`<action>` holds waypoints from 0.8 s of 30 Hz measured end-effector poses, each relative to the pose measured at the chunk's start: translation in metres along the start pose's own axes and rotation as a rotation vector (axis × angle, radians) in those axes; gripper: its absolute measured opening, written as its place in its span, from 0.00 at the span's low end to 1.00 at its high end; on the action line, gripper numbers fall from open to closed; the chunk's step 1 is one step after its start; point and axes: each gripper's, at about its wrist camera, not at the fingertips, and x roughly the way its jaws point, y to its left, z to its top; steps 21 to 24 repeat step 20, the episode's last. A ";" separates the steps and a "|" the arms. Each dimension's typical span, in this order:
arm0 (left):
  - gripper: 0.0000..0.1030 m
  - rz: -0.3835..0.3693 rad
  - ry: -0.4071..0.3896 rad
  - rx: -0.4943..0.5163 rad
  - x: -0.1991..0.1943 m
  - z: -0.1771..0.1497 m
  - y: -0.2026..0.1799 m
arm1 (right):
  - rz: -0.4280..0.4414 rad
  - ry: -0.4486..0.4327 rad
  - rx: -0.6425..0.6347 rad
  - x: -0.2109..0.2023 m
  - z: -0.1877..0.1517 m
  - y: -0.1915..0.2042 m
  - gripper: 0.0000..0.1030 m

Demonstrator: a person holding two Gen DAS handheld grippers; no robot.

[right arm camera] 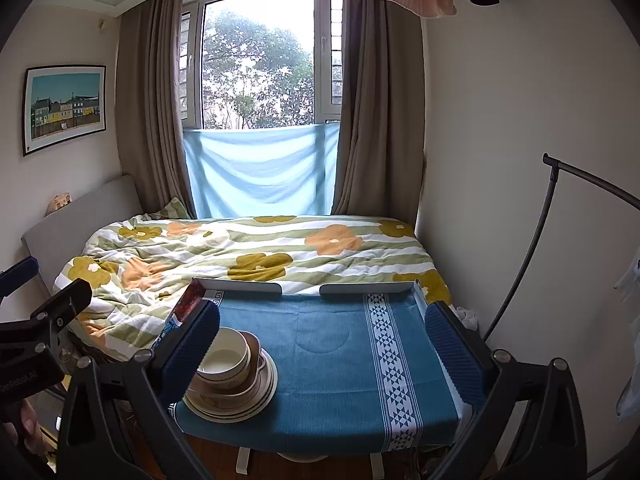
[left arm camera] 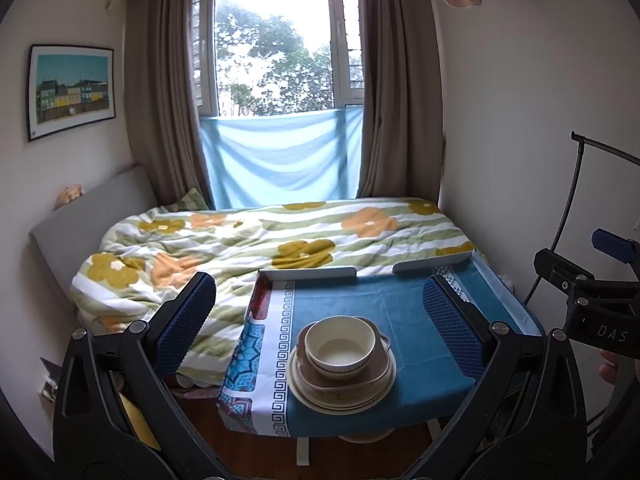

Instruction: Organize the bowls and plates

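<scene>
One stack of dishes stands on the small table with the blue cloth [left arm camera: 400, 312] [right arm camera: 340, 360]. Cream plates [left arm camera: 340, 398] [right arm camera: 240, 408] lie at the bottom, a brown two-handled bowl [left arm camera: 378, 366] [right arm camera: 256, 356] sits on them, and a cream bowl [left arm camera: 340, 346] [right arm camera: 228, 356] is nested on top. My left gripper [left arm camera: 320, 324] is open, held back from the table, with the stack framed between its blue pads [left arm camera: 184, 316]. My right gripper [right arm camera: 320, 340] is open too, and its left pad [right arm camera: 192, 348] hides part of the stack.
A bed with a flowered quilt [left arm camera: 248, 240] [right arm camera: 256, 248] lies behind the table, under a window with curtains. The table's far edge has low white rails [left arm camera: 312, 274] [right arm camera: 240, 287]. A black curved stand [right arm camera: 536, 248] rises at the right wall. A hand [left arm camera: 610, 366] shows at the right edge.
</scene>
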 end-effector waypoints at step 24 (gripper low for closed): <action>1.00 0.040 0.039 0.026 0.020 -0.005 0.007 | -0.015 0.038 0.004 0.013 -0.002 0.004 0.99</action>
